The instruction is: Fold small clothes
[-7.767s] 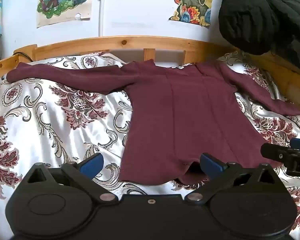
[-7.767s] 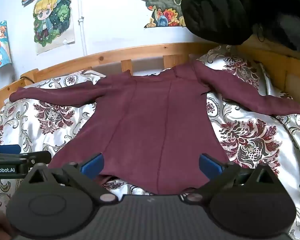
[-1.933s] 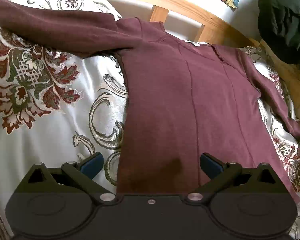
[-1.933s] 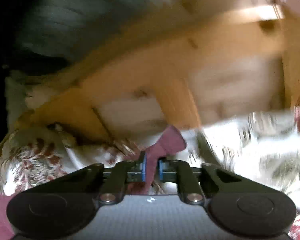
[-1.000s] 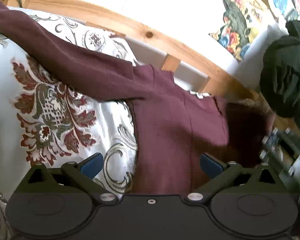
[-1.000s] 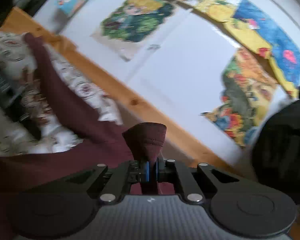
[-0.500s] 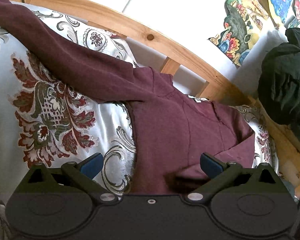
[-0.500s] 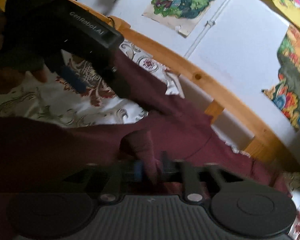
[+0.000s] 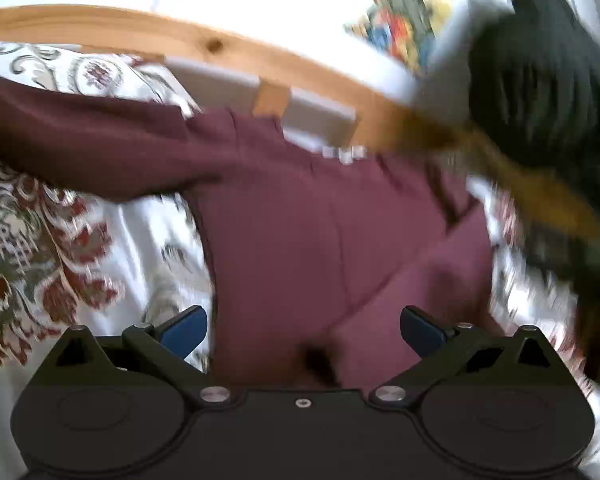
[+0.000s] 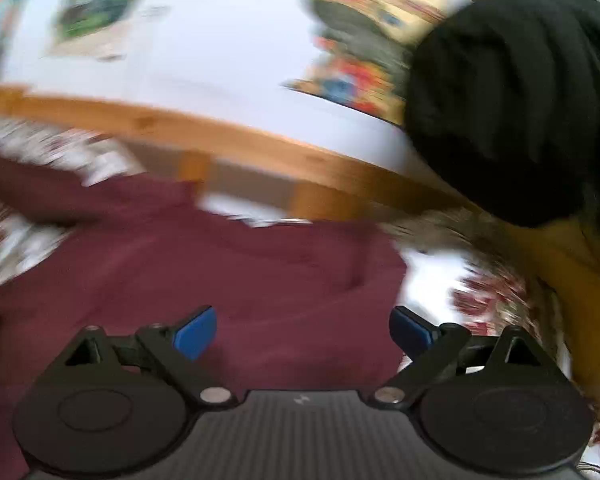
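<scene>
A maroon long-sleeved top [image 9: 284, 232] lies on the patterned bedspread [image 9: 40, 248]. Its right sleeve [image 9: 428, 276] is folded diagonally across the body; its left sleeve [image 9: 84, 148] stretches out to the left. My left gripper [image 9: 302, 330] is open and empty just above the top's lower part. My right gripper [image 10: 302, 330] is open and empty over the top [image 10: 240, 280] near its right side. Both views are motion-blurred.
A wooden bed rail [image 9: 228, 52] runs along the back against a white wall with posters [image 10: 364, 40]. A black quilted jacket [image 10: 512, 120] hangs at the upper right over the rail. The bedspread [image 10: 488, 292] shows beside the top on the right.
My right gripper has opened and let go of the right sleeve's cuff, which now lies folded across the top's body. Both grippers are moving; the left stays open.
</scene>
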`<state>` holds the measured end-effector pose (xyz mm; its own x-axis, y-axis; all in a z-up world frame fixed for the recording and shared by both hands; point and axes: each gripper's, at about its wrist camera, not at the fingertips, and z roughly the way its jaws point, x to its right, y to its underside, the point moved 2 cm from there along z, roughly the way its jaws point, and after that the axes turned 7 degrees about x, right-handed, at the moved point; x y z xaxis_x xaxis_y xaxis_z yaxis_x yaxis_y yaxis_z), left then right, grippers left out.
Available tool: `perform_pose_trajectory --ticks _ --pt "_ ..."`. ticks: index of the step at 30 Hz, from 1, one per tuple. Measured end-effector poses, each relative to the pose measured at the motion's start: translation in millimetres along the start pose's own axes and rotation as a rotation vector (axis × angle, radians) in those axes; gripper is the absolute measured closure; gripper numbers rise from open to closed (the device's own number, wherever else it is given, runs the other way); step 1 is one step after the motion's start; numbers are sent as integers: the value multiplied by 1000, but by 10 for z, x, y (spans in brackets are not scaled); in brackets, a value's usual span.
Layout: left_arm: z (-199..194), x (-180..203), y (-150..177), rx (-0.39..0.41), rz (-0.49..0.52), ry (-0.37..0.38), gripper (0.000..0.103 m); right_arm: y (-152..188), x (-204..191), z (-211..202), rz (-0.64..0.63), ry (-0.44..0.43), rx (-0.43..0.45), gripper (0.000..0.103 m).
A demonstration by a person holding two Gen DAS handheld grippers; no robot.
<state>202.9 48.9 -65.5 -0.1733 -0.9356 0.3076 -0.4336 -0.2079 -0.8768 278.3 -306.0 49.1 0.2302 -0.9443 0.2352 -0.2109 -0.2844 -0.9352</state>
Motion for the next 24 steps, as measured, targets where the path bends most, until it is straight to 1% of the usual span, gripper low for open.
perform_pose_trajectory --ticks 1,2,3,4,5,6,7,9,10,11,12,15,17,18,22,23,24 --pt "33 25 55 -27 29 -10 1 -53 151 171 37 39 -40 7" --pt "63 40 100 -52 51 -16 1 -100 290 319 85 80 -70 10" --pt "91 43 137 -73 66 -21 1 -139 420 450 142 104 -89 11" --pt "114 34 163 -88 72 -25 1 -166 530 585 195 102 -121 11" --pt "132 24 181 -98 75 -25 1 -170 600 750 264 52 -205 13" --pt "141 15 192 -100 76 -23 1 -163 643 890 285 32 -248 20" --pt "143 4 194 -100 74 -21 1 -144 679 963 288 14 -267 27" --pt "150 -6 206 -103 74 -20 1 -154 709 1071 264 14 -280 75" --pt "154 -3 214 -105 78 -19 1 -175 730 1093 261 20 -272 81" --pt "156 0 219 -107 82 -20 1 -216 764 1098 265 23 -248 91" --pt "152 9 223 -107 85 -21 1 -276 738 1083 242 35 -231 95" --pt "154 21 217 -107 92 -25 1 -426 639 1097 87 100 -195 95" --pt "157 28 226 -108 100 -27 1 -491 631 1135 19 156 -169 96" --pt "158 37 228 -107 104 -28 1 -504 653 1174 12 170 -164 96" --pt "155 43 235 -109 116 -27 1 -436 729 1262 70 180 -194 94" --pt "154 41 234 -109 116 -26 1 -411 747 1235 92 178 -190 88" --pt "154 39 233 -109 115 -25 1 -392 761 1187 115 171 -182 72"
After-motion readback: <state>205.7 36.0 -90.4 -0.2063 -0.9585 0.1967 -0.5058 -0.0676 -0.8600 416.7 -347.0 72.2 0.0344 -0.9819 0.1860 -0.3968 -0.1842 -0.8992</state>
